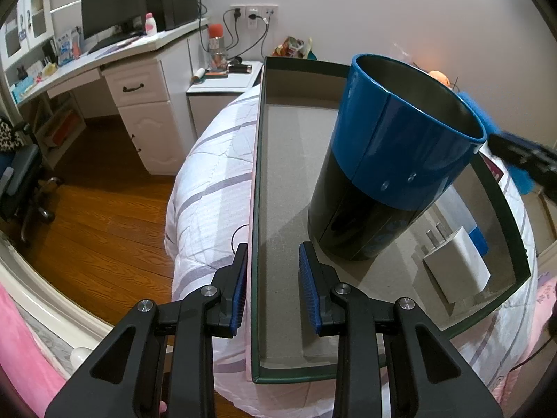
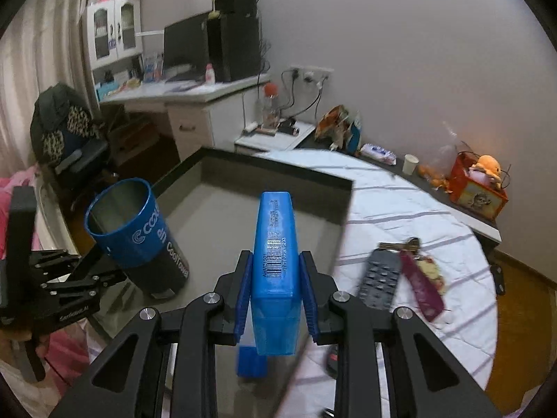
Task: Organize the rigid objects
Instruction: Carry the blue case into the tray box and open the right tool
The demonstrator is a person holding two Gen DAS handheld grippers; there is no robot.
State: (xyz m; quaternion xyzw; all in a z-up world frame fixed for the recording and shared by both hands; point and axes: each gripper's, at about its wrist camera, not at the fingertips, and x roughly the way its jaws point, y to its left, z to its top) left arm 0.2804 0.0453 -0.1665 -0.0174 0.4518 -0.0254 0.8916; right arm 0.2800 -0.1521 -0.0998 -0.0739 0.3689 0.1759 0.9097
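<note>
A shallow dark-rimmed cardboard box (image 1: 259, 191) lies on the bed. In it stand a blue-and-black open can (image 1: 390, 160), also in the right wrist view (image 2: 139, 237), and a white charger plug (image 1: 456, 261). My left gripper (image 1: 273, 285) is open, its jaws straddling the box's left wall; one finger is outside, one inside. My right gripper (image 2: 276, 296) is shut on a blue plastic case (image 2: 275, 261), held above the box's near right corner (image 2: 313, 177). A black remote (image 2: 379, 273) and keys with a maroon tag (image 2: 419, 278) lie on the bed to the right.
A small blue block (image 2: 252, 362) lies under the right gripper. White desk with monitor (image 1: 115, 10) and an office chair (image 1: 21, 181) stand left across wooden floor. A nightstand (image 1: 222, 80) and a ledge with a red toy box (image 2: 477, 188) sit beyond the bed.
</note>
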